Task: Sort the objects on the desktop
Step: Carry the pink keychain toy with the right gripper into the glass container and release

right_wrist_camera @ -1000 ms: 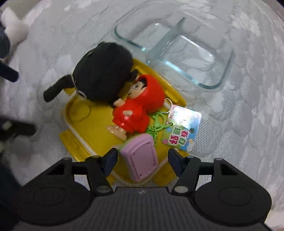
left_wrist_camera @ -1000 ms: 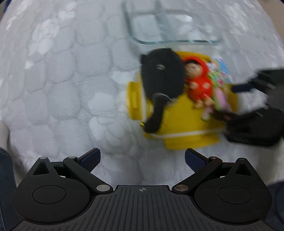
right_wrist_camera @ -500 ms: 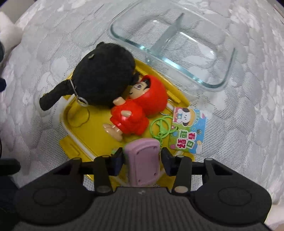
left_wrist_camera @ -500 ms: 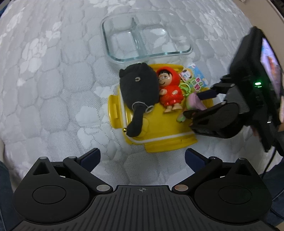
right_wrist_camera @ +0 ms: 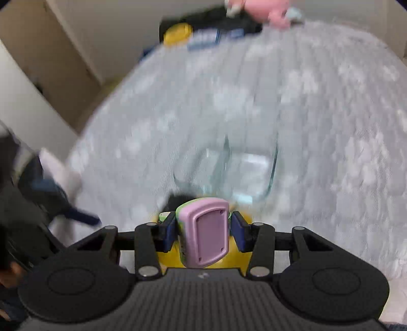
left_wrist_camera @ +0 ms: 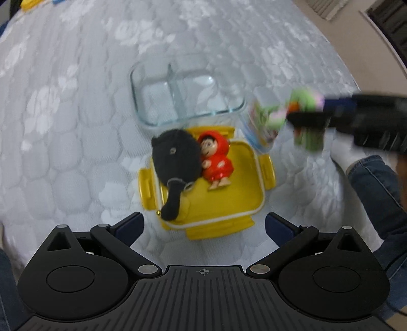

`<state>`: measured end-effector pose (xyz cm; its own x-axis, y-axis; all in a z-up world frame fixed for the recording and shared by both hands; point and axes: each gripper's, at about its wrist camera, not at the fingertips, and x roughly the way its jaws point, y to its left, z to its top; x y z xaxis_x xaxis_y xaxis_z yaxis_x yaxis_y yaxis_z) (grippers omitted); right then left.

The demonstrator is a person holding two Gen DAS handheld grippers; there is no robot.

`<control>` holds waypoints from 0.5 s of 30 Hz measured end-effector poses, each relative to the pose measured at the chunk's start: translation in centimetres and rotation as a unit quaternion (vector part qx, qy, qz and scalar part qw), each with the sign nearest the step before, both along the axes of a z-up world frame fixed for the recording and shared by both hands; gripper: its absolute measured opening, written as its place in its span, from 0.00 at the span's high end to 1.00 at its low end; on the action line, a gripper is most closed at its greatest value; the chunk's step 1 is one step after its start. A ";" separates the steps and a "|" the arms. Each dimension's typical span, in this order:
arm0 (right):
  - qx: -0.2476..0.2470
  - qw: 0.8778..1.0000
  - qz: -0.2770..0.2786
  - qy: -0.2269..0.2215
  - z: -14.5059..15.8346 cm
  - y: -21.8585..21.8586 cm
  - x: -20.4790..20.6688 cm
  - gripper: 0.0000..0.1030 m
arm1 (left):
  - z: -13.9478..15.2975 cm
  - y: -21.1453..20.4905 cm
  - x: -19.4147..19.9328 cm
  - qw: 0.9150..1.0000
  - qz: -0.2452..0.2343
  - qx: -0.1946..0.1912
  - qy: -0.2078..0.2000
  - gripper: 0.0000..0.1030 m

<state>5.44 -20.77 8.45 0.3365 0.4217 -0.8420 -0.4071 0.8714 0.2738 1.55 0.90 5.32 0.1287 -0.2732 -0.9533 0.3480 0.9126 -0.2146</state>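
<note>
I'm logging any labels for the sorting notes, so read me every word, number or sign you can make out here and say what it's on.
None can be read.
Card hanging from the toy in the right tool: colourful print, too blurred to read.
Blue items at the far table edge: any print too blurred to read.
Yellow lid, glass dish, black plush, red doll: no text visible.

You work over a pale grey quilted cover (left_wrist_camera: pixel 76 127) with a honeycomb and flower pattern. Past its far edge, in your right wrist view, sit a blurred pink soft toy (right_wrist_camera: pixel 264 10), a yellow round thing (right_wrist_camera: pixel 177 33) and a dark heap (right_wrist_camera: pixel 216 19). A beige cupboard (right_wrist_camera: pixel 58 51) stands at left.
</note>
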 end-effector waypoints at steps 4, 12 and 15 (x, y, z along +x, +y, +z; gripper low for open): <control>-0.005 1.000 -0.024 0.016 -1.3 0.4 2.8 0.54 | -0.9 -0.5 0.2 1.000 -0.017 0.019 0.014 0.00; -0.014 0.996 -0.071 0.048 -4.0 1.1 8.5 0.54 | -2.9 1.0 2.0 0.998 0.001 0.028 0.048 0.00; -0.017 0.994 -0.089 0.060 -5.0 1.4 10.6 0.54 | -3.5 2.3 2.5 0.998 0.035 0.002 0.061 0.00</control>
<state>16.08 -19.40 3.49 0.2986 0.3357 -0.8934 -0.2124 0.9360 0.2807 4.01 3.17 1.84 0.0296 -0.2632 -0.9643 0.2554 0.9347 -0.2473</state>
